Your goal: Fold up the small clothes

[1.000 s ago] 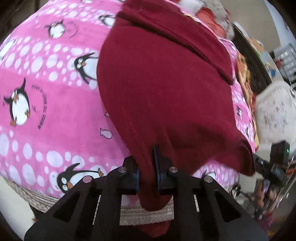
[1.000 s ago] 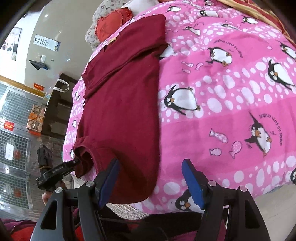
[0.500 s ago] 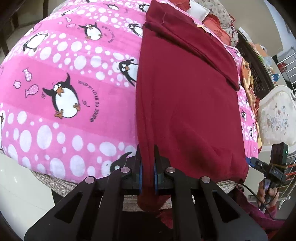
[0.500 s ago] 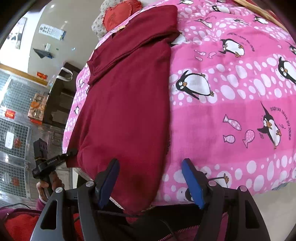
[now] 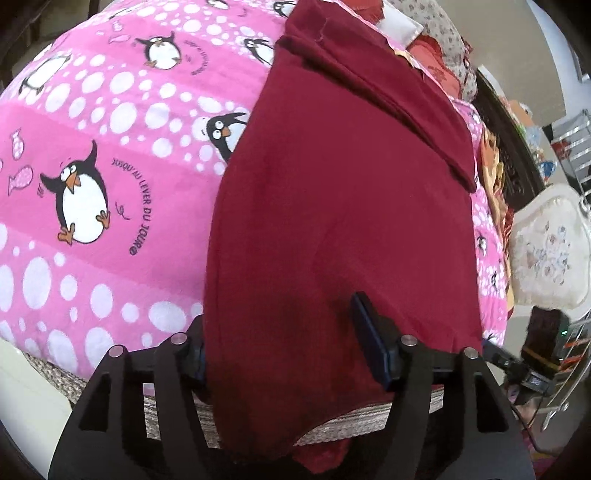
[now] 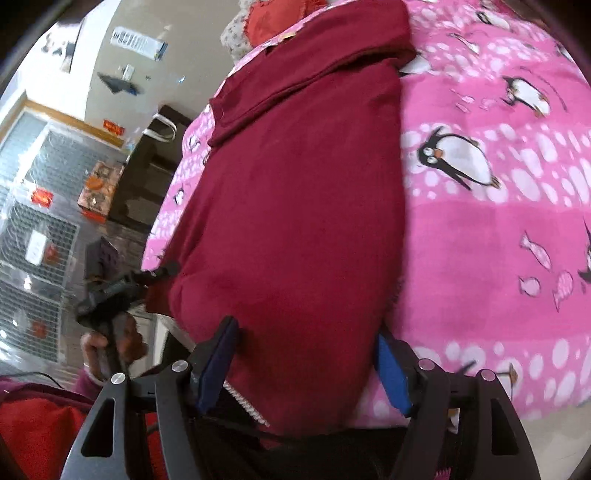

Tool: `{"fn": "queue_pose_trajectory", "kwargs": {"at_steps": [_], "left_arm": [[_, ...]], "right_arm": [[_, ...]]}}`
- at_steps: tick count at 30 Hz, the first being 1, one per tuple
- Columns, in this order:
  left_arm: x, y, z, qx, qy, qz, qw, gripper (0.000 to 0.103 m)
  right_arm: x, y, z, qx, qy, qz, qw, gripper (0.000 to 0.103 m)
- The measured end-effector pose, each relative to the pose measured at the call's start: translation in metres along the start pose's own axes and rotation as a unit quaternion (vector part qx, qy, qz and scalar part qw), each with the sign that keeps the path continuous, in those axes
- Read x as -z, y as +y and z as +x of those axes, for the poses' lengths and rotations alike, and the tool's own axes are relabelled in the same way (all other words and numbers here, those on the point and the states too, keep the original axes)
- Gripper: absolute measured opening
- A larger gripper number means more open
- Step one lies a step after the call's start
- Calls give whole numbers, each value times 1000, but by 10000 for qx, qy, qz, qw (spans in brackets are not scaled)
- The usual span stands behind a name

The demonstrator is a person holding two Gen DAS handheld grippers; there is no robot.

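The left tool [image 5: 291,354] stands spread wide, its two fingers straddling the near hem of the dark red garment [image 5: 343,206]; the right finger [image 5: 373,347] lies on top of the cloth and the left one is mostly hidden behind the cloth edge. The right tool [image 6: 306,362] is likewise spread, one blue pad [image 6: 218,365] at 9 o'clock of the hem, the other at 3 o'clock. The garment lies lengthwise on a pink penguin blanket [image 5: 92,184] over a bed, its far end folded back at 12 o'clock. A cushion [image 6: 273,18] sits beyond it. Wire shelving [image 6: 33,229] lines the room at 9 o'clock. Half a second ago the left tool pinched the hem; it has since let go.
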State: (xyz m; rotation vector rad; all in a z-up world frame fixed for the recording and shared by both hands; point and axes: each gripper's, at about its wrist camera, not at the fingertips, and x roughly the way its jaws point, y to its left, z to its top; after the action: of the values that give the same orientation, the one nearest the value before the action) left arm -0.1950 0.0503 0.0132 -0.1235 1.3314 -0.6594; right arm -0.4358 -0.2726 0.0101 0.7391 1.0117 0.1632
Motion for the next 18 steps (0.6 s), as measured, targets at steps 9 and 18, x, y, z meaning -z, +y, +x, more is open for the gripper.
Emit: {"fn": "queue_pose_trajectory", "kwargs": {"at_steps": [9,18], "left_arm": [[1,0,1,36,-36,312,9995,49],[-25,3,-19,287,-102,388,9988,11]], "right_arm": [[2,-5,4,-494,-43,100,9987,41],[-21,6,0,-978,-247,-90,9949,15]]}}
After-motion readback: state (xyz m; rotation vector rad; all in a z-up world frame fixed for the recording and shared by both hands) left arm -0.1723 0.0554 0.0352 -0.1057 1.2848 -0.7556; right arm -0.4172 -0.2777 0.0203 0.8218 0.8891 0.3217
